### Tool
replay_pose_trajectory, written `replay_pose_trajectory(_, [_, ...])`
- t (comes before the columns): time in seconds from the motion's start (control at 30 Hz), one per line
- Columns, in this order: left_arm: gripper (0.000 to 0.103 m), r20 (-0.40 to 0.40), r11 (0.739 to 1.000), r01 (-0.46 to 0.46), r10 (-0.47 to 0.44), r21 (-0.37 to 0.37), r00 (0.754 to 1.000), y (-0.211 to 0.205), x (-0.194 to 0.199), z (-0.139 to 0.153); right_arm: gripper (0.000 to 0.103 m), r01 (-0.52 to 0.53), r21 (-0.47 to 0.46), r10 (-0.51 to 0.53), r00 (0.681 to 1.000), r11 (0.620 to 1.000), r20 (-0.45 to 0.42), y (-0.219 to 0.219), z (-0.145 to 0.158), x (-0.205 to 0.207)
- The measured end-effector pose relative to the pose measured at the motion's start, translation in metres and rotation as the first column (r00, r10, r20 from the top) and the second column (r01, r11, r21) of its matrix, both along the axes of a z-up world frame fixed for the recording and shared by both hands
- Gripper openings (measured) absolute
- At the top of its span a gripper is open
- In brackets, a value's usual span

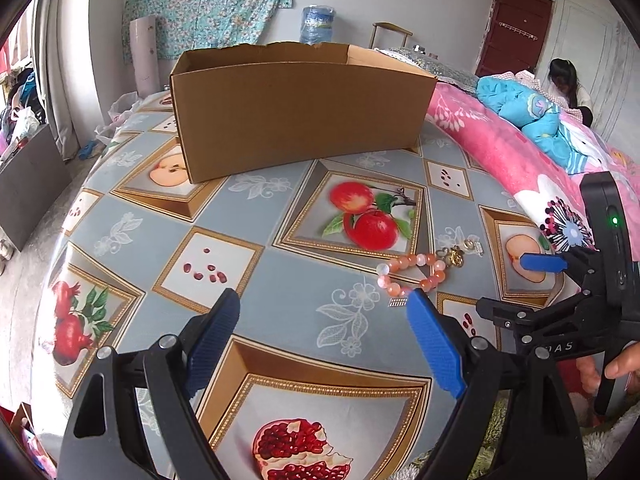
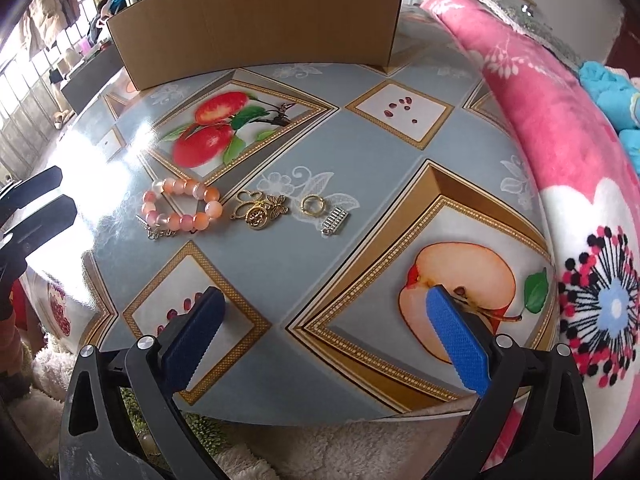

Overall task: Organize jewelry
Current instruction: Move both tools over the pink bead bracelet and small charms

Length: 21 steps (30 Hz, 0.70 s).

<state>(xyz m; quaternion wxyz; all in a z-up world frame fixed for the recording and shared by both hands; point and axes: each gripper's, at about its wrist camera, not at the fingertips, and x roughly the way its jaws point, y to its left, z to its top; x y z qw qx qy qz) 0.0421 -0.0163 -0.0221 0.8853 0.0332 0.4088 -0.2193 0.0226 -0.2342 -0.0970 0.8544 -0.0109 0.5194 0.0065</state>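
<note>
Both tongs, left [image 1: 324,304] and right [image 2: 326,300], hang released over the tabletop [image 2: 360,152]. At centre left the bracelet [image 2: 180,208] partly covers a small chain. The box [image 2: 256,20], cut off at the top, hides its inside.

One beaded bracelet [image 2: 182,210] of pink and orange beads lies at the left centre of the right wrist view. Beside it sit one cluster of gold charms [image 2: 260,209], one gold ring [image 2: 312,204] and one small silver charm [image 2: 335,222]. One cardboard box [image 2: 256,20] fills the top. Two grippers show.
</note>
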Motion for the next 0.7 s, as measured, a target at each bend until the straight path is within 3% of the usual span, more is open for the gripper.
replay_pose_trajectory(0.07, [0.082, 0.007, 1.0, 0.017, -0.017, -0.007, 1.0, -0.001, 0.0, -0.001, 0.096, -0.01, 0.002, 0.01, 1.0, 1.0, -0.001, 0.002, 0.005, -0.001])
replay_pose_trajectory(0.2, [0.073, 0.034, 0.999, 0.052, -0.052, -0.012, 0.998, -0.004, 0.002, 0.001, 0.094, -0.031, 0.092, 0.025, 0.998, 0.995, 0.06, 0.004, 0.024, -0.005])
replay_pose_trajectory(0.37, [0.063, 0.053, 0.994, 0.1, -0.102, 0.04, 0.993, -0.023, 0.017, -0.003, 0.077, -0.059, 0.183, 0.042, 0.995, 0.981, 0.094, 0.01, 0.035, 0.0])
replay_pose_trajectory(0.57, [0.062, -0.004, 0.97, 0.204, -0.205, 0.134, 0.979, -0.052, 0.037, -0.017, 0.069, -0.055, 0.202, 0.039, 0.996, 0.978, 0.079, 0.011, 0.032, 0.008])
replay_pose_trajectory(0.7, [0.062, -0.041, 0.963, 0.211, -0.207, 0.168, 0.978, -0.059, 0.049, -0.026, 0.064, -0.036, 0.212, 0.019, 0.997, 0.977, 0.079, 0.006, 0.031, 0.009])
